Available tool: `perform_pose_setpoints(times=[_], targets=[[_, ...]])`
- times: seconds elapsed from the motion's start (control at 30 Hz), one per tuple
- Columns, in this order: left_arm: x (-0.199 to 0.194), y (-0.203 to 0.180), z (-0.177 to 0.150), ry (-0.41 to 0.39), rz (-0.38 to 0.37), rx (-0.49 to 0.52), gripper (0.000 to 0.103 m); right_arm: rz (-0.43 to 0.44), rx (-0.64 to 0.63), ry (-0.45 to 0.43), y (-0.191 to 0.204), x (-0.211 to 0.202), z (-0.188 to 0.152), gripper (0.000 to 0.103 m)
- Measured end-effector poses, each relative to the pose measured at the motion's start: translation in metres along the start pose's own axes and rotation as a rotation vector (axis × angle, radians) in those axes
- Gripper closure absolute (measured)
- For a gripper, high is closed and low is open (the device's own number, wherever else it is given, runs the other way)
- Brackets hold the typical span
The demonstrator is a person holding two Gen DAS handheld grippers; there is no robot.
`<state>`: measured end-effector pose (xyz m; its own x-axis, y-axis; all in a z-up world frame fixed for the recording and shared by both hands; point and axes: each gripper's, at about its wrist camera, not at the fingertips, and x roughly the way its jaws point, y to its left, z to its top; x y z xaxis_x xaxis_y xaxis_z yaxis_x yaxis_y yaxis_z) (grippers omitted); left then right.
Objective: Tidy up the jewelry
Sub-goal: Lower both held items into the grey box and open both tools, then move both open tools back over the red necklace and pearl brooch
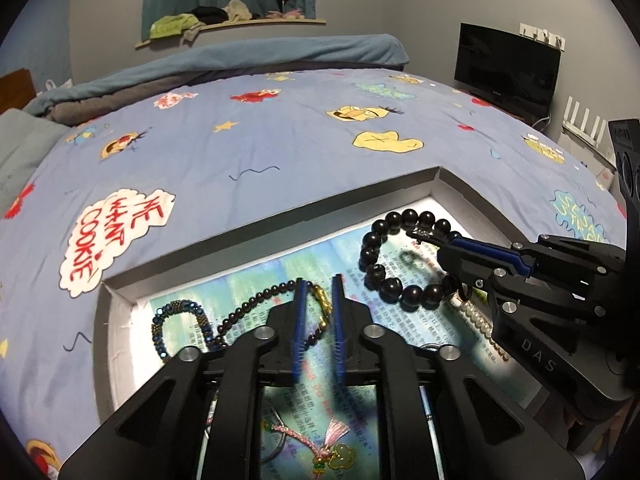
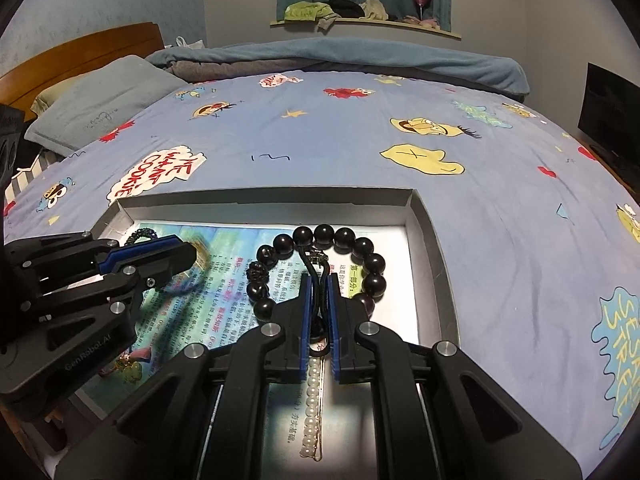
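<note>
A shallow grey box (image 1: 432, 182) (image 2: 436, 240) lies on the bed, lined with a printed page. In it, my left gripper (image 1: 319, 285) stands narrowly parted around a small-bead dark string with a gold charm (image 1: 323, 300). My right gripper (image 2: 319, 280) (image 1: 420, 236) is shut on a black cord (image 2: 316, 276) inside the ring of the big black bead bracelet (image 2: 374, 264) (image 1: 390, 288). A blue beaded bracelet (image 1: 180, 308) lies at the left. A pearl strand (image 2: 311, 392) (image 1: 478, 318) runs under my right gripper. A pink tassel charm (image 1: 332, 440) lies below my left gripper.
The box rests on a blue cartoon-print bedsheet (image 1: 280, 152). A rolled blanket (image 2: 360, 56) and a pillow (image 2: 104, 100) lie at the far side, by a wooden headboard (image 2: 80, 48). A black monitor (image 1: 508, 68) stands at the right.
</note>
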<state>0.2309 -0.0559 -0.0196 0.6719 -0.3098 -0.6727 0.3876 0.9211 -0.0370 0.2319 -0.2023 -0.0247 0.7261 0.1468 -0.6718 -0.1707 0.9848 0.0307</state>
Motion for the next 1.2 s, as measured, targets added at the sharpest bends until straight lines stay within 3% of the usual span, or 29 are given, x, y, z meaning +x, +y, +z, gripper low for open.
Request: perform_pose_setpoints(times=[0.1,0.23,0.3,0.57,0.73,0.87,1.0,1.2], targets=[[0.0,0.001,0.001,0.0,-0.005,-0.009,0.084,-0.001,0.001,-0.002,0.0,0.0,0.0,0.094],[-0.001,0.002,0.001,0.001,-0.007,-0.021,0.083,0.001,0.0,-0.011,0.0,-0.003,0.0,0.081],[-0.001,0.003,0.001,-0.001,-0.007,-0.027,0.081,0.0,0.001,-0.014,-0.001,-0.003,0.0,0.081],[-0.012,0.006,0.002,-0.038,0.027,-0.053,0.05,0.001,0.034,-0.057,-0.008,-0.017,0.004,0.057],[-0.026,0.01,0.001,-0.066,0.098,-0.059,0.029,0.007,0.062,-0.111,-0.015,-0.036,0.007,0.034],[-0.037,0.019,0.0,-0.072,0.119,-0.098,0.025,-0.002,0.098,-0.142,-0.025,-0.051,0.008,0.024],[-0.05,0.026,-0.004,-0.082,0.154,-0.12,0.017,0.013,0.166,-0.176,-0.04,-0.068,0.009,0.007],[-0.069,0.026,-0.015,-0.087,0.179,-0.124,0.01,0.014,0.209,-0.206,-0.052,-0.091,0.006,0.006]])
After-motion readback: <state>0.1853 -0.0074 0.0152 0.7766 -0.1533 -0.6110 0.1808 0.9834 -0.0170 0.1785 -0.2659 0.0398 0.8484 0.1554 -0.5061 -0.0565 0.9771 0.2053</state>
